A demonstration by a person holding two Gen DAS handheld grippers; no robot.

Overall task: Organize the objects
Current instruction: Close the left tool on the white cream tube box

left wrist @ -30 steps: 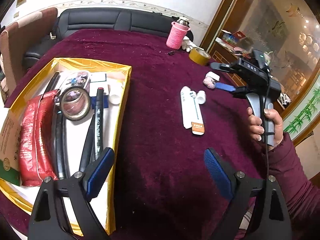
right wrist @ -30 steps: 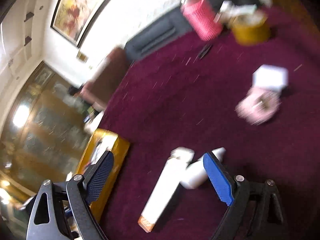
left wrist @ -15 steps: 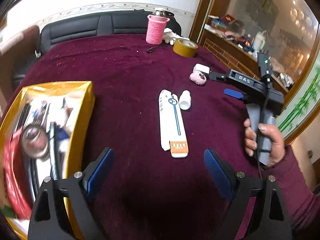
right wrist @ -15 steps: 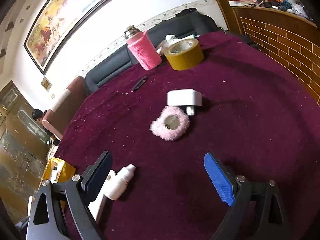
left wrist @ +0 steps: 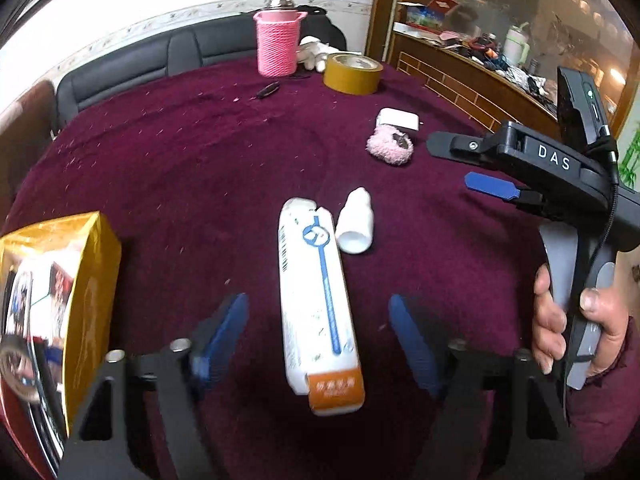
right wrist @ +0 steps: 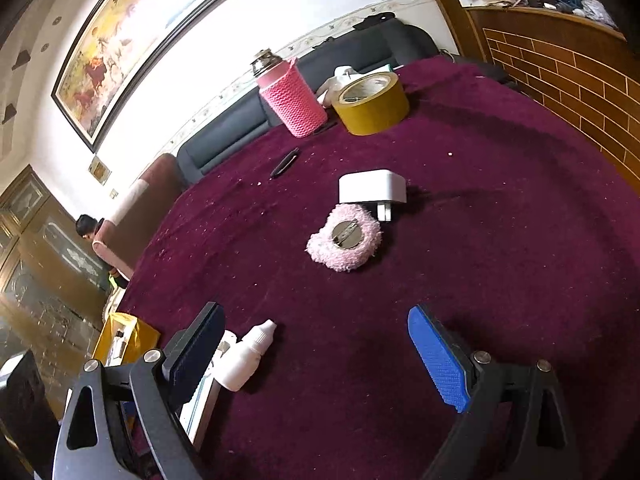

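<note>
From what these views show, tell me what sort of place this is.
Probably a home living room: a dark sofa behind the round table's maroon cloth, a large framed painting on the wall, and a glass-fronted wooden cabinet.

A: The cloth (right wrist: pixel 500 280) on the table looks soft and fuzzy, with bits of lint on it. The puff (right wrist: pixel 345 242) is fluffy, with a shiny metal disc in the middle.

B: The little bottle (right wrist: pixel 244 360) looks like smooth white plastic. The plug (right wrist: pixel 372 186) does too.

A: The gold box (left wrist: pixel 90 280) is shiny (like foil). The tape (right wrist: pixel 372 104) looks glossy, and the pink sleeve (right wrist: pixel 294 100) looks knitted.
</note>
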